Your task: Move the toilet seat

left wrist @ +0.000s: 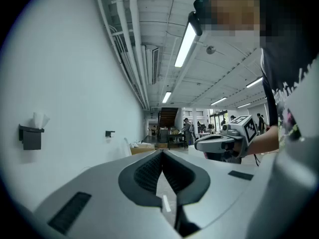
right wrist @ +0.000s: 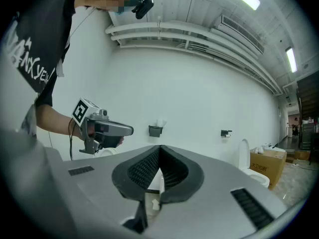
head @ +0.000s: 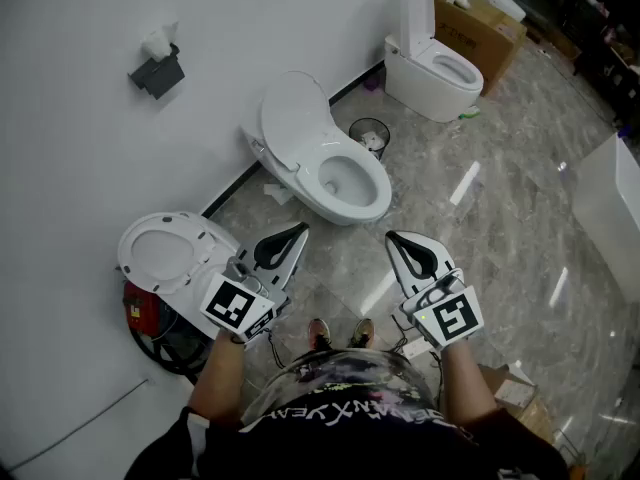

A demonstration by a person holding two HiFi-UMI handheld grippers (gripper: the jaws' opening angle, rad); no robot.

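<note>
I hold L gripper [head: 297, 232] & R gripper [head: 393, 237] level, lower centre, jaws pinched together, empty, prob. staging before white ceramic toilet's oval seat [head: 372, 180], mid-frame.

Open floor [head: 345, 268] before toilet [head: 300, 153], bin [head: 370, 136] beside

The glossy grey marbled tile floor [head: 500, 218] carries a white ceramic toilet with its lid raised [head: 345, 183] against the wall. A second white toilet [head: 440, 73] stands farther along, and a third white toilet [head: 165, 258] is nearest, at the left. A small black wire wastebasket [head: 370, 136] stands between the first two. A brown cardboard box [head: 480, 28] sits just beside the second.
</note>
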